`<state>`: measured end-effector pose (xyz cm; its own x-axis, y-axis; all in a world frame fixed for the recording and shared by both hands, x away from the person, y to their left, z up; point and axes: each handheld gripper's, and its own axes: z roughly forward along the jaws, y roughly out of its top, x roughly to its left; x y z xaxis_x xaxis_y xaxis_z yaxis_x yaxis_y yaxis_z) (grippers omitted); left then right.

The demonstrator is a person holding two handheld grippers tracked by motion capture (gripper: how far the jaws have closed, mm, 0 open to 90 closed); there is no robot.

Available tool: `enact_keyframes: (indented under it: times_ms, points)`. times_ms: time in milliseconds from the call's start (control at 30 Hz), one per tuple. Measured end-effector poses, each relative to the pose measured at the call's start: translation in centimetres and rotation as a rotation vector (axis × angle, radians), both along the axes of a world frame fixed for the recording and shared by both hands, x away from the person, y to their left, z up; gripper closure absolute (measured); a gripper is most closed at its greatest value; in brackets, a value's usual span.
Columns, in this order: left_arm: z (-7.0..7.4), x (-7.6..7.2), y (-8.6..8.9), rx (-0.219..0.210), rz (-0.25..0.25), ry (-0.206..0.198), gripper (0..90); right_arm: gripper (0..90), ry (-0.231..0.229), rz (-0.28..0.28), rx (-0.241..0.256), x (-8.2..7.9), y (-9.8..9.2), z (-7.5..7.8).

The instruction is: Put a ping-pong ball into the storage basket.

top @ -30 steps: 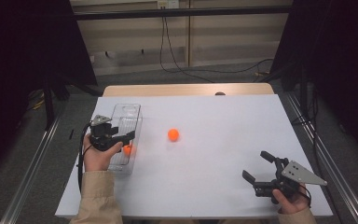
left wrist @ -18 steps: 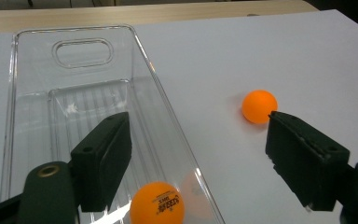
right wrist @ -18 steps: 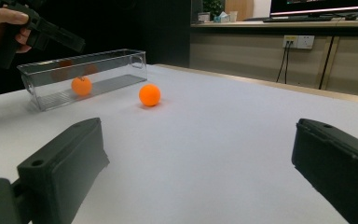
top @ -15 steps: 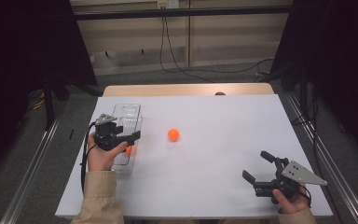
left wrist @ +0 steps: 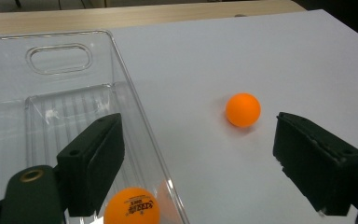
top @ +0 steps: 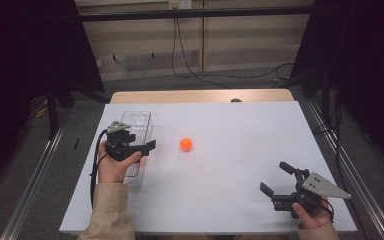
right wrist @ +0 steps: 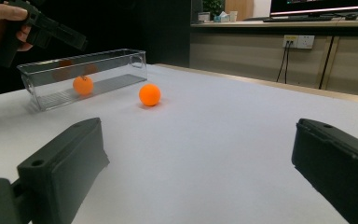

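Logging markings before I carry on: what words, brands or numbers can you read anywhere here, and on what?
Orange ball in the clear tray: dark printed lettering, too small and blurred to read.
Loose orange ball on the table: no print on the side that shows.
Clear tray: no label.
Left tool, right tool: no markings.

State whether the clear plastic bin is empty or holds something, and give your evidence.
Not empty: the clear bin holds one orange ball, seen through its wall from the right gripper view; a second ball lies outside on the table.
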<state>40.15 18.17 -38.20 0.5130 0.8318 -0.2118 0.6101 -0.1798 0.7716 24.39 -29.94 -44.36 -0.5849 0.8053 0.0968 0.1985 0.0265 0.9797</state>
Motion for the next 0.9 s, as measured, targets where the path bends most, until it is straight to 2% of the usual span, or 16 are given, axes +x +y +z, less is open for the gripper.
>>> enact_keyframes:
  times_ms: [900]
  points:
    - [0.2, -0.2, -2.7, -0.003, -0.052, -0.005, 12.4, 2.2, 0.003, 0.000, 0.000, 0.0, 0.0, 0.0]
